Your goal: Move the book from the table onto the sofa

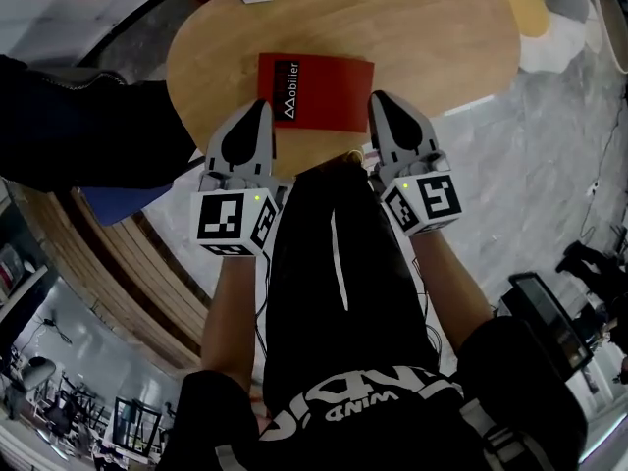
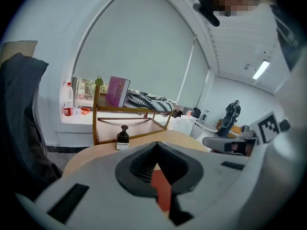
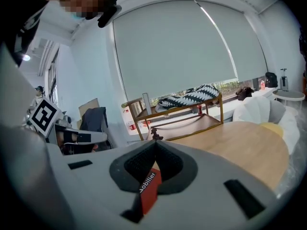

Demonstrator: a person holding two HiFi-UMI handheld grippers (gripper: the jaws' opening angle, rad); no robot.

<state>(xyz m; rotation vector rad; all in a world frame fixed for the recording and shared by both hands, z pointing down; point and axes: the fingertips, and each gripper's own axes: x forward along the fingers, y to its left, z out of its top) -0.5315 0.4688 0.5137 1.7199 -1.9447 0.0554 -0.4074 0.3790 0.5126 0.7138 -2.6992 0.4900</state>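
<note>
My left claw (image 1: pixel 261 106) and right claw (image 1: pixel 378 98), both together and empty, flank the red book (image 1: pixel 319 88) on the bench (image 1: pixel 422 37).

table (image 1: pixel 422 37): pale wood, smooth, soft matt sheen
book (image 1: pixel 329 91): red card cover, smooth, matt
left gripper (image 1: pixel 261 108), right gripper (image 1: pixel 379 101): grey plastic shells, matt
pads (image 2: pixel 141 166): black, ribbed, dull
floor (image 1: pixel 530 155): grey veined stone, polished
far rack (image 2: pixel 129 109): warm varnished wood
shorts (image 1: pixel 334 263): black cloth, matt
</note>
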